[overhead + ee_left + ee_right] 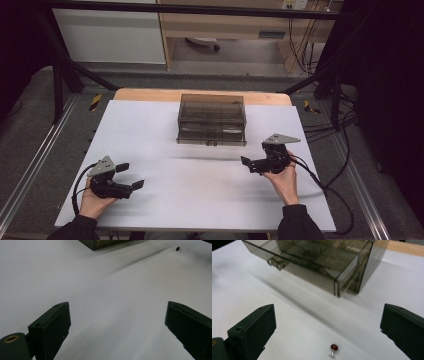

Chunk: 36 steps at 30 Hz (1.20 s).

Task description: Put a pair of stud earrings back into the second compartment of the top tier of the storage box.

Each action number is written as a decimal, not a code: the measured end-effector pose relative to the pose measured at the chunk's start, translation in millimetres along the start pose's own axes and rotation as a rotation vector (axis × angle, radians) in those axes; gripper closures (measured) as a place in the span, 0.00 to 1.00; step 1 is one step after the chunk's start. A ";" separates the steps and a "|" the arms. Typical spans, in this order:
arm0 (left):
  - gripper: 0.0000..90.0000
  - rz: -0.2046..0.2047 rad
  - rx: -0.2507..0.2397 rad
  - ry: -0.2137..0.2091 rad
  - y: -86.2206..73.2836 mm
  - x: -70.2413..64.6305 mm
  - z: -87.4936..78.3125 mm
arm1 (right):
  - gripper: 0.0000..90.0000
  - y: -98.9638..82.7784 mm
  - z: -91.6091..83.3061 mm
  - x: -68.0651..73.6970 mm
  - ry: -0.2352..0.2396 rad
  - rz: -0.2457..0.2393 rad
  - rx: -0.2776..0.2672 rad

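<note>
A smoky see-through box [212, 119] with drawers sits at the far middle of the white table [200, 185]. Its bottom drawer [294, 263] is pulled out a bit, and 2 small silver knobs [277, 263] stick out of its front. A tiny red pin [334, 347] lies on the table between the box and the right gripper [255, 163]. The left gripper [131, 176] is near the left edge. Both have their jaws wide apart and hold nothing.
</note>
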<state>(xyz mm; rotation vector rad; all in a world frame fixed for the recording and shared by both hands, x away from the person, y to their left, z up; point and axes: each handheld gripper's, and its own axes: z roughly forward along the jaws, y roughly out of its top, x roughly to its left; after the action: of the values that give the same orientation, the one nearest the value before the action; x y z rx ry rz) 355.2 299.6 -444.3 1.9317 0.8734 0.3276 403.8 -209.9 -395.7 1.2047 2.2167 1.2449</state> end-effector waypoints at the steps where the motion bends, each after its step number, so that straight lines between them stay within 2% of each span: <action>1: 0.07 -0.001 0.000 0.000 0.0 0.0 0.1 | 0.01 -2.6 1.2 -0.7 -0.003 0.001 0.004; 11: 0.07 0.000 0.001 0.000 -0.1 -0.1 0.2 | 0.03 -21.4 11.0 -4.4 -0.007 0.018 0.046; 17: 0.07 0.002 0.003 -0.003 -0.1 -0.6 0.6 | 0.10 -28.8 15.2 -5.7 -0.017 0.026 0.062; 18: 0.07 0.002 0.002 -0.003 -0.1 -0.6 0.5 | 0.15 -31.8 16.4 -7.0 -0.022 0.025 0.073; 19: 0.07 0.002 0.002 -0.003 -0.1 -0.6 0.5 | 0.15 -31.8 16.4 -7.0 -0.022 0.025 0.073; 20: 0.07 0.001 0.002 -0.003 -0.1 -0.6 0.3 | 0.21 -34.2 16.8 -7.3 -0.031 0.020 0.083; 22: 0.07 0.000 0.000 -0.003 -0.1 -0.4 0.2 | 0.23 -35.4 16.9 -7.7 -0.032 0.022 0.081; 26: 0.07 0.001 -0.001 -0.005 0.1 -0.7 0.2 | 0.37 -43.1 18.5 -10.7 -0.028 0.053 0.103; 29: 0.07 0.001 0.001 -0.004 0.0 -0.5 0.4 | 0.40 -44.4 19.9 -10.5 -0.035 0.056 0.110; 32: 0.07 0.001 0.003 -0.005 0.0 -0.9 0.8 | 0.50 -46.3 23.9 -9.0 -0.039 0.062 0.131; 36: 0.07 0.002 0.003 -0.005 0.0 -1.0 0.9 | 0.59 -47.1 24.7 -8.4 -0.048 0.055 0.128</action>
<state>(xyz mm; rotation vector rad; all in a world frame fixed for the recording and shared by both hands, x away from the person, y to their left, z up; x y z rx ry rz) 355.0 298.4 -444.6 1.9351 0.8696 0.3225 399.9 -215.7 -449.1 1.3382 2.2723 1.0960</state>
